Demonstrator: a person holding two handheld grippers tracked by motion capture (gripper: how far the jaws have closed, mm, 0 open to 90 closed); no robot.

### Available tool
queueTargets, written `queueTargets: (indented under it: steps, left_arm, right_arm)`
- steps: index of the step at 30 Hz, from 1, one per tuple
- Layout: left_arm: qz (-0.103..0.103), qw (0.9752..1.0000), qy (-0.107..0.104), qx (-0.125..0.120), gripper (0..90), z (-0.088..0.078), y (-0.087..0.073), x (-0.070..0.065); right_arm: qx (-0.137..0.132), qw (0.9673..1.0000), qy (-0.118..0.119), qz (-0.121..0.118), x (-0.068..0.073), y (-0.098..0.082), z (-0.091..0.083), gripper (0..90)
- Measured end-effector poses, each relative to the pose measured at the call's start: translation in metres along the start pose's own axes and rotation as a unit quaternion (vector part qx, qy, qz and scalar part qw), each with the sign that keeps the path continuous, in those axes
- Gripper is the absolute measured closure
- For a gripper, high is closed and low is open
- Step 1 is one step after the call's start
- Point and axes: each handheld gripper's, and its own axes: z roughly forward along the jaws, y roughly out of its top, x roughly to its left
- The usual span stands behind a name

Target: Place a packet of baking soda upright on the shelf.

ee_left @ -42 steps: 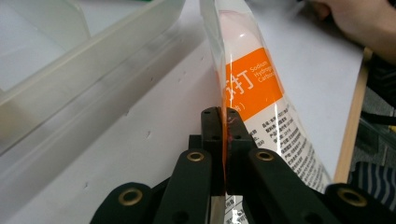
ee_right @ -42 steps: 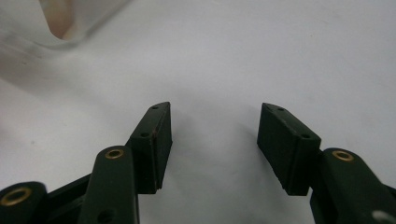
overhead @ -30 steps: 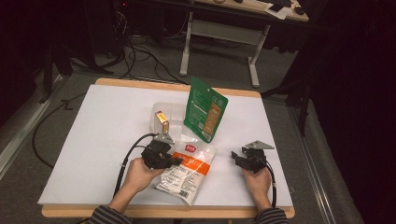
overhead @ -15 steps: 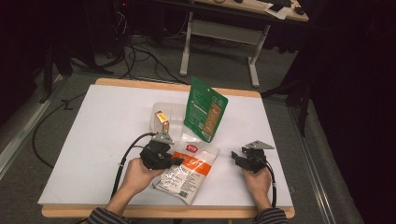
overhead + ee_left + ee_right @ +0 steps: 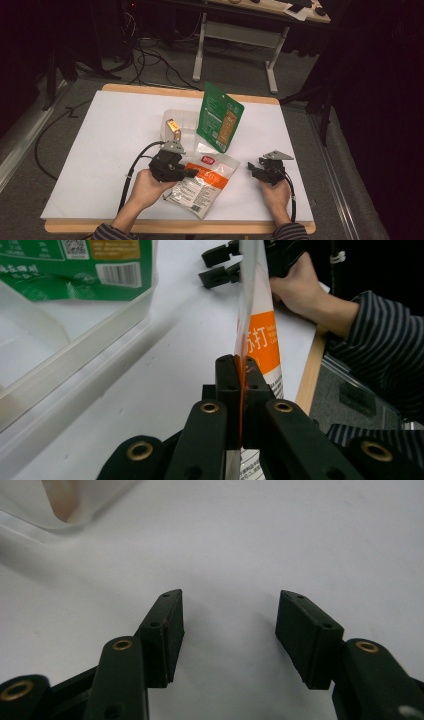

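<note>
Left gripper (image 5: pixel 192 172) clamped on the orange-and-white pouch (image 5: pixel 202 182), jaws closed flat on its edge near the orange band. Seen in the left gripper view as a thin sheet pinched edge-on between the pads (image 5: pixel 227 385), pouch (image 5: pixel 260 340) running straight away from the jaws toward the far hand.

Pouch lying near the front middle of the white table (image 5: pixel 100 150), between the two hands. Long axis diagonal: orange end with red label up and toward the right gripper, white printed end down toward the table's front edge, close to the left hand (image 5: pixel 147 190). Gripped side looks lifted slightly off the surface; cannot tell how much.

Right gripper (image 5: pixel 252 167) open, jaws spread, nothing between them, only bare table under them in the right gripper view (image 5: pixel 227 630). Sits well apart from the pouch's right edge, pointing left toward it.

Green standing pouch (image 5: pixel 220 117) upright behind, leaning at the clear plastic tray (image 5: pixel 172 117). Small yellow packet (image 5: pixel 174 129) at the tray's left side.
</note>
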Motion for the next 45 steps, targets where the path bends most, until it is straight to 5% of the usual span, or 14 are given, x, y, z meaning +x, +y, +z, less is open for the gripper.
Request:
queueTargets:
  steps: [8,22,29,45]
  left_arm:
    - [-0.005,0.9998,-0.013,-0.015,90.0,-0.005,0.007,-0.007]
    - [0.030,0.9979,0.015,-0.056,90.0,-0.011,0.021,-0.016]
    - [0.008,0.9961,0.033,-0.081,90.0,-0.017,0.034,-0.011]
    - [0.003,0.9909,0.054,-0.123,90.0,-0.026,0.065,-0.013]
  right_arm:
    - [0.000,1.0000,0.001,0.001,0.000,0.000,0.000,45.3]
    - [0.000,1.0000,0.001,0.001,0.000,0.000,0.000,45.3]
    - [0.000,1.0000,0.002,0.002,0.000,0.000,0.000,45.2]
    - [0.000,1.0000,0.002,0.001,0.000,0.000,0.000,45.1]
